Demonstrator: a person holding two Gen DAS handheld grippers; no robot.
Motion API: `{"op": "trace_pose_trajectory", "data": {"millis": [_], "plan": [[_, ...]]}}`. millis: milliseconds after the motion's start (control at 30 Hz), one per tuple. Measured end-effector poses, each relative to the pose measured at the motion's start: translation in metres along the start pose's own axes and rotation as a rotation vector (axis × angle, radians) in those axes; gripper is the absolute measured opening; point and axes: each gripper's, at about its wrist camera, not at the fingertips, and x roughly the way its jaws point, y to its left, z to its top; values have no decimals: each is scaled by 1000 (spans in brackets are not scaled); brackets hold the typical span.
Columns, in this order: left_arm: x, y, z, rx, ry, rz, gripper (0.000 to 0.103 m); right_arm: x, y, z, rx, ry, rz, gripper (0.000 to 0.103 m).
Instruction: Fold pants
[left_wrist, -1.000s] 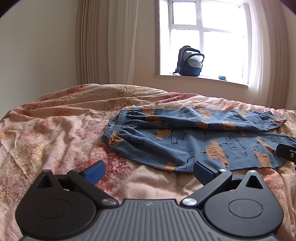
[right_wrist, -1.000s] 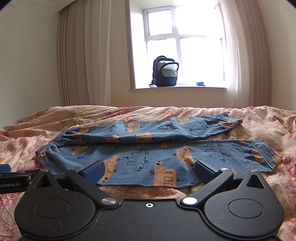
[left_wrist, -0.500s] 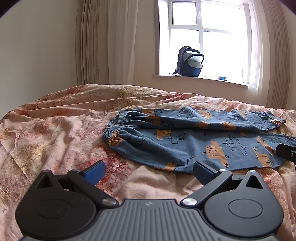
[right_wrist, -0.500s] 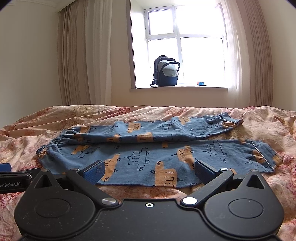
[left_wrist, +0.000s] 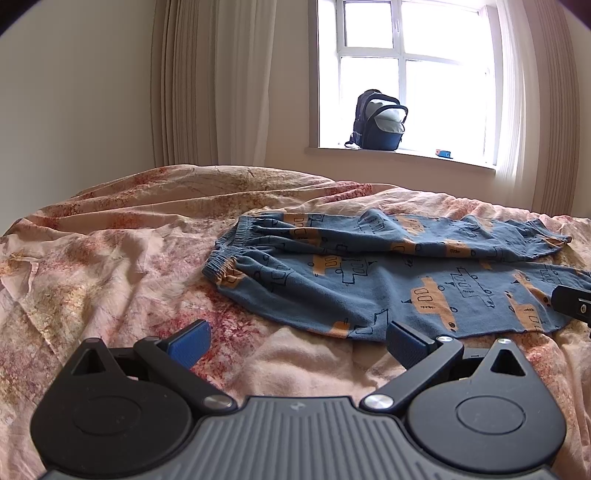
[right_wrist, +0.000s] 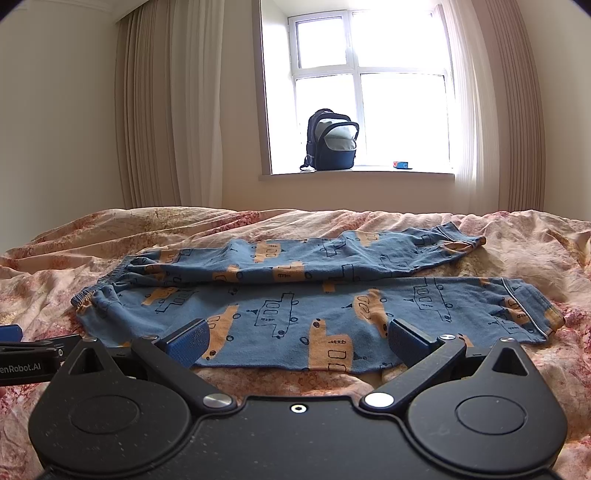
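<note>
Blue pants (left_wrist: 369, 280) (right_wrist: 303, 295) with orange vehicle prints lie spread flat on the bed, waistband at the left, both legs running to the right. My left gripper (left_wrist: 297, 341) hovers open over the sheet just short of the pants' near edge, close to the waist end. My right gripper (right_wrist: 297, 341) stands open above the near leg's front edge, nothing between its fingers. The right gripper's tip shows at the right edge of the left wrist view, and the left gripper's side shows at the left edge of the right wrist view.
A rumpled pink floral bedsheet (left_wrist: 110, 266) (right_wrist: 535, 240) covers the bed. Behind it, a dark backpack (left_wrist: 378, 125) (right_wrist: 332, 140) and a small blue box (right_wrist: 402, 165) sit on the windowsill, with curtains on both sides.
The right wrist view has shifted very slightly; the pants and both open grippers stay as they were.
</note>
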Motion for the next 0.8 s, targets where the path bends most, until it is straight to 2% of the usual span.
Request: {"op": "trace_pose_trajectory", "data": {"millis": [600, 800], "plan": [[1, 3, 0, -6, 10, -2, 103, 1, 0, -1, 0, 2, 0, 103], [6, 5, -2, -25, 40, -11, 103, 4, -1, -5, 7, 23, 0, 103]]}}
